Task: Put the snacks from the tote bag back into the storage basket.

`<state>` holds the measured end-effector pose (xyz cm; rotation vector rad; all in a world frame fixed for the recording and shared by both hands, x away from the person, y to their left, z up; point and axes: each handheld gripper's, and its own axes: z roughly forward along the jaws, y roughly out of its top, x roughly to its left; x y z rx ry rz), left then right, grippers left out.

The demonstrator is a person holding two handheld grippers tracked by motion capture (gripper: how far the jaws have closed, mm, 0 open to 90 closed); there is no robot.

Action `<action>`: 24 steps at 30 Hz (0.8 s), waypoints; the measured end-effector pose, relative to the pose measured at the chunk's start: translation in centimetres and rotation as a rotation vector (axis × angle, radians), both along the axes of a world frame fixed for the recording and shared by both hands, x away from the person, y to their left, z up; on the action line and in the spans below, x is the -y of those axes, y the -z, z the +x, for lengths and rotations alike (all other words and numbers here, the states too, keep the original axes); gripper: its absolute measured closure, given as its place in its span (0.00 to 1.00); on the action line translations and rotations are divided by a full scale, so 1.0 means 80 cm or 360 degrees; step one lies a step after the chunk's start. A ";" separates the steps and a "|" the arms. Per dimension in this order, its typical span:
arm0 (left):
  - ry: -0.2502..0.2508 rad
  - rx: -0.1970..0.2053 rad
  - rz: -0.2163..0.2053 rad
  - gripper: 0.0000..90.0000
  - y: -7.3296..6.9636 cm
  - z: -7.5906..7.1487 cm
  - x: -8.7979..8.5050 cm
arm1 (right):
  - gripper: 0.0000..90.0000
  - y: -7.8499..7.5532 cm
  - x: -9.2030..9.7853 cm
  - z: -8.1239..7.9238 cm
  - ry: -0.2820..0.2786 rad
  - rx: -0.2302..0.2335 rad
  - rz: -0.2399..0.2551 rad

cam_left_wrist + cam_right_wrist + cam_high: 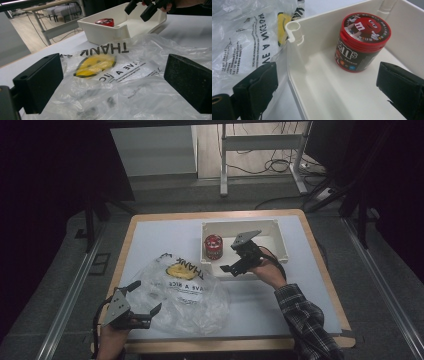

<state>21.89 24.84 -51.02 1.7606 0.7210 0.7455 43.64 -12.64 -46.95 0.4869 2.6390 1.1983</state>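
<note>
Beyond right tool [325, 82], candy tub [361, 41] upright.

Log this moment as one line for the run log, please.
left claw: open, at plastic bag edge | right claw: open, over white bin, facing candy tub | tub: upright in bin, untouched

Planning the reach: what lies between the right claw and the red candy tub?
Only bare bin floor separates right claw from candy tub, per the right gripper view.
</note>
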 end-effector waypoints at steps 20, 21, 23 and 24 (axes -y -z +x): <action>0.0001 0.0007 0.0003 0.03 0.000 0.000 0.000 | 0.05 -0.004 0.022 -0.021 0.0026 0.0022 0.0000; 0.0001 0.0006 0.0005 0.03 0.000 0.000 0.000 | 0.05 -0.004 0.023 -0.022 0.0027 0.0023 0.0001; 0.0001 0.0005 0.0005 0.03 0.000 0.000 0.000 | 0.05 -0.005 0.024 -0.024 0.0028 0.0027 0.0002; 0.0001 0.0006 0.0005 0.03 0.000 0.000 0.000 | 0.05 -0.006 0.025 -0.025 0.0025 0.0030 0.0001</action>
